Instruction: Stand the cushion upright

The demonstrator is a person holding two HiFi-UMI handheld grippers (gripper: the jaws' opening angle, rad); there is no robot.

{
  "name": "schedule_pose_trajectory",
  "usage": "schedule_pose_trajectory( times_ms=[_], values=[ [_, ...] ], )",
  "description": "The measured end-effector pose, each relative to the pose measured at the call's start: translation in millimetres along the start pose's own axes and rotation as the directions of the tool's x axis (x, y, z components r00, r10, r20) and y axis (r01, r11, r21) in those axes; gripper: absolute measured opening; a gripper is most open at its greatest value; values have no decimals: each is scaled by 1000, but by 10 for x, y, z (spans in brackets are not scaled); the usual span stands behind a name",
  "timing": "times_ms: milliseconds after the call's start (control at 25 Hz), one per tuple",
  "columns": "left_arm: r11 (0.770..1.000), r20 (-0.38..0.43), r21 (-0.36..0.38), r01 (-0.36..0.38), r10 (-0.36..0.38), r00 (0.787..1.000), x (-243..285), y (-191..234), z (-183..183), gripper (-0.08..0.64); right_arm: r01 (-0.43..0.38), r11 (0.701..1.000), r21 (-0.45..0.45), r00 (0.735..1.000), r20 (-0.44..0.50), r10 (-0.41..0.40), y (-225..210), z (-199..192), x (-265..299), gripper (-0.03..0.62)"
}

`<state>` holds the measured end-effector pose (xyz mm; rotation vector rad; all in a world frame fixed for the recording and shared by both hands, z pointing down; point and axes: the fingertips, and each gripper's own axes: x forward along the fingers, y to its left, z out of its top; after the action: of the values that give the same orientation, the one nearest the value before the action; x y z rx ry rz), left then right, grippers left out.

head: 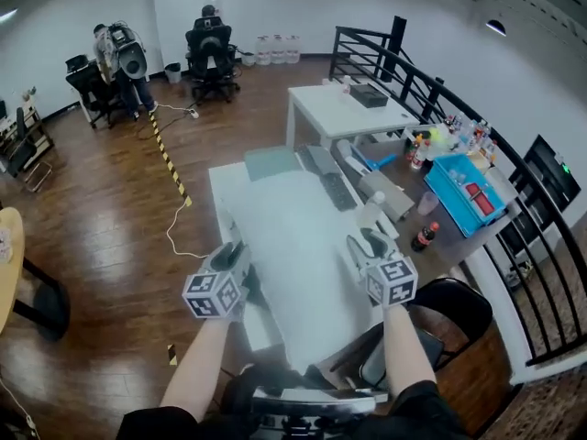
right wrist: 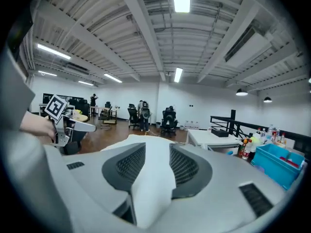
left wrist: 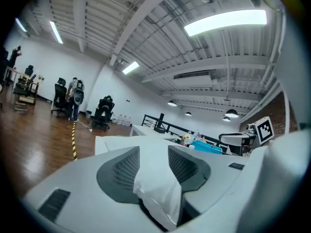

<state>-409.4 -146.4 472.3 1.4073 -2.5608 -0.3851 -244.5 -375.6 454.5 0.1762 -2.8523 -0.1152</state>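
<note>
Left gripper (head: 235,257) and right gripper (head: 366,244) each pinch a side fold of the long white fabric cushion (head: 298,236); shallow bites may slip on lifting.

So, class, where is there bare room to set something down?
Bare: the far white desk around its black box, and the white table's strip left of the cushion. Crowded: the right-hand desk with bottles and blue bin.
</note>
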Motion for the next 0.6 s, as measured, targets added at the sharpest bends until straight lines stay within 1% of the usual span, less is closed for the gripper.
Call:
schedule_pose_trajectory(
  times_ms=[40, 120, 160, 200, 280, 320, 360, 400, 520, 600],
  values=[
    [999, -22, -25, -24, 23, 999, 34, 1, -94, 193, -25, 1000, -3, 1000, -20, 25, -84, -43, 68, 146],
    [995, -67, -77, -65, 60, 996, 66, -8, -290, 201, -69, 998, -2, 996, -54, 69, -219, -136, 190, 172],
    [992, -87, -99, -81, 73, 994, 71, -20, -383, 211, -88, 996, -3, 993, -73, 88, -277, -195, 251, 173],
    [989, -103, -116, -96, 85, 991, 76, -37, -470, 230, -106, 994, -3, 990, -93, 105, -333, -267, 312, 173],
    [983, -122, -138, -124, 107, 987, 95, -80, -615, 230, -146, 989, 16, 979, -138, 147, -429, -442, 427, 207],
    [980, -128, -147, -134, 115, 985, 117, -100, -671, 230, -172, 984, 42, 971, -161, 177, -461, -534, 484, 214],
    [977, -136, -158, -141, 120, 983, 149, -121, -716, 253, -198, 977, 75, 961, -182, 209, -489, -623, 541, 253],
    [974, -147, -175, -147, 122, 982, 187, -143, -759, 280, -221, 969, 107, 949, -204, 239, -516, -710, 591, 261],
    [958, -192, -227, -177, 134, 972, 246, -200, -939, 307, -278, 945, 170, 910, -269, 316, -537, -909, 674, 350],
    [949, -212, -243, -204, 153, 965, 229, -207, -1031, 308, -301, 932, 202, 892, -285, 350, -520, -971, 697, 360]
  ],
)
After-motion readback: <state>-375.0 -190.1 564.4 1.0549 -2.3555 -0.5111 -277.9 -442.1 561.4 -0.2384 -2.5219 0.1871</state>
